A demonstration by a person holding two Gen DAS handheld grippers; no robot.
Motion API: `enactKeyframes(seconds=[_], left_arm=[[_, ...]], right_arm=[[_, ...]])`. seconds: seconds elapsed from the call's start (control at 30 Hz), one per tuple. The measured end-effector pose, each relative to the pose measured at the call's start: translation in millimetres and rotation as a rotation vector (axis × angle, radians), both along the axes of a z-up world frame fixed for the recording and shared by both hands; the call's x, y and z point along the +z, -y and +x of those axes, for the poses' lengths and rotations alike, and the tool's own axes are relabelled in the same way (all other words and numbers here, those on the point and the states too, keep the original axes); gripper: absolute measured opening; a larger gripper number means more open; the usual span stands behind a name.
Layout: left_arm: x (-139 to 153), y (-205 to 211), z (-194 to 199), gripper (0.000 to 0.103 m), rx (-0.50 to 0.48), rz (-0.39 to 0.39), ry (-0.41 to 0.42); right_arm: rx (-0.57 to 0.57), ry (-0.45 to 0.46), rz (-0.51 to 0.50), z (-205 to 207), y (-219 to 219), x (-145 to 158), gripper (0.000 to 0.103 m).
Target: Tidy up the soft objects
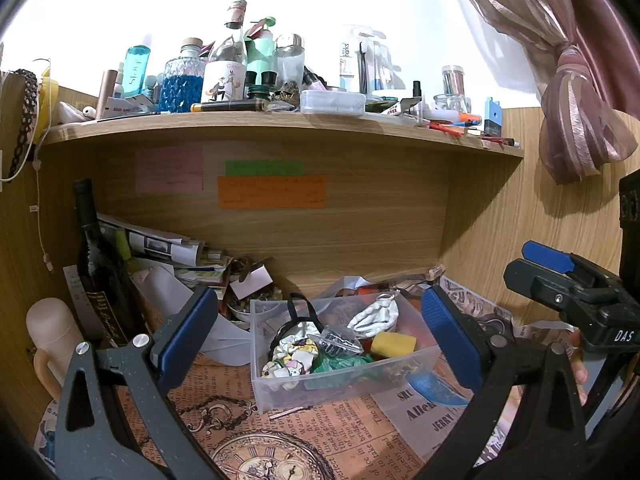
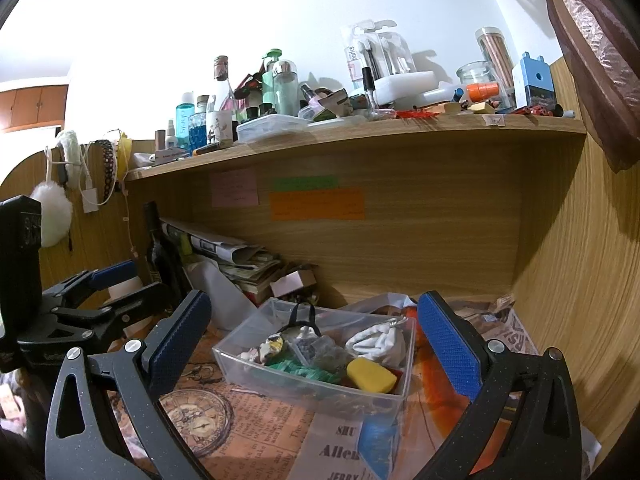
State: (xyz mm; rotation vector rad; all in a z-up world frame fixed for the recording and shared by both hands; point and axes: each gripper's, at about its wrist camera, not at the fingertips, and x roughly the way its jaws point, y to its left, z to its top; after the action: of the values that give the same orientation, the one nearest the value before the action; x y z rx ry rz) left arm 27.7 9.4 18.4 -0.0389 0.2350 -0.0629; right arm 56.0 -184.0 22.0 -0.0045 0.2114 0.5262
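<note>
Clear rectangular plastic bin on newspaper-print desk mat, holding yellow foam sponge, white crumpled cloth pouch, green soft item. Left gripper and right gripper both spread, empty — bin straight ahead between fingers. Sponge's long axis roughly crosswise; right gripper likely nearer. Bin's lower contents jumbled, hard to identify.

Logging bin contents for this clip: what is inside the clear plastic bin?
The clear plastic bin holds a yellow sponge, a white cloth bundle, green material, a patterned fabric piece and a black strap. Anything beneath these is covered.
</note>
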Motion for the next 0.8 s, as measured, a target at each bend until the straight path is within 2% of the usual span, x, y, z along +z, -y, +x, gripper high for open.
enactKeyframes(seconds=[0.8], left_arm=[[-4.8,-0.2,4.3,0.103,-0.007,-0.013,-0.015]], right_arm=[[0.002,-0.023,-0.002,4.5,0.5,-5.2,0.103]])
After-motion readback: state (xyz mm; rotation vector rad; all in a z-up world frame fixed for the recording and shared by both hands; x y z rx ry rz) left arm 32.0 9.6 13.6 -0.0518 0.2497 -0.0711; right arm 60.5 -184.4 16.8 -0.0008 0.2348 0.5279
